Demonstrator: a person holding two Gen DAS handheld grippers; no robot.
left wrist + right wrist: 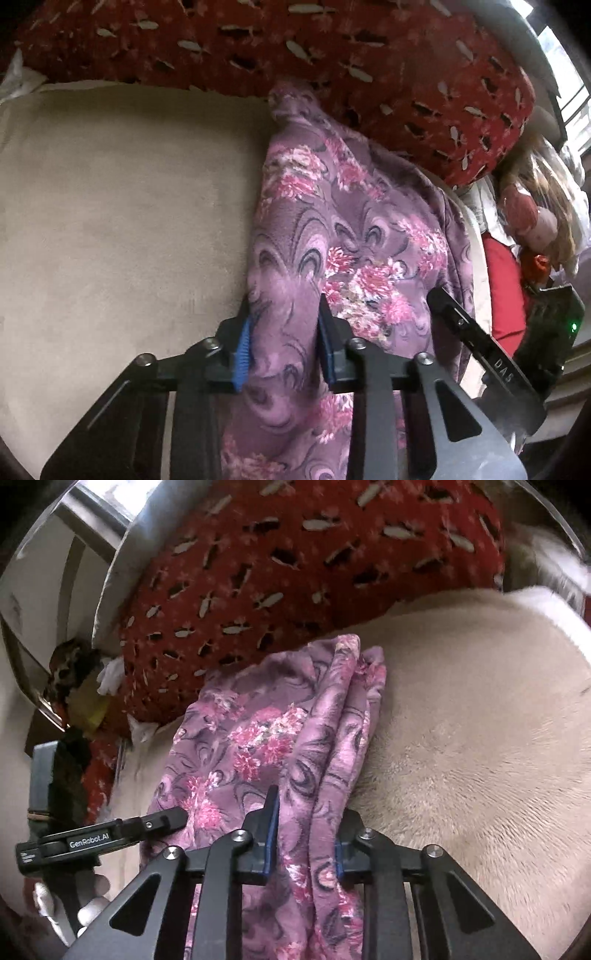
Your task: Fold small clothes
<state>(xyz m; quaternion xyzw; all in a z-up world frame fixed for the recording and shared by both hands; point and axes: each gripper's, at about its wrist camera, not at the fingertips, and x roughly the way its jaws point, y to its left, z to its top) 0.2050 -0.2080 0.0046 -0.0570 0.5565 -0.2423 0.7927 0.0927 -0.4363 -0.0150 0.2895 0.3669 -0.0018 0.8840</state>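
Observation:
A purple garment with pink flowers (332,229) lies in a long strip on a beige cushion (122,206). It also shows in the right wrist view (258,734), bunched into folds along its right side. My left gripper (282,314) is shut on the near end of the garment, cloth pinched between its blue pads. My right gripper (308,812) is shut on the garment too, gripping the folded edge. The right gripper's finger (472,332) shows at the right of the left view. The left gripper's finger (147,823) shows at the left of the right view.
A red patterned cushion (332,48) stands behind the garment, touching its far end; it also shows in the right wrist view (295,565). A doll with long hair (539,214) and red cloth (506,291) lie at the right. Beige surface (480,731) spreads to the right.

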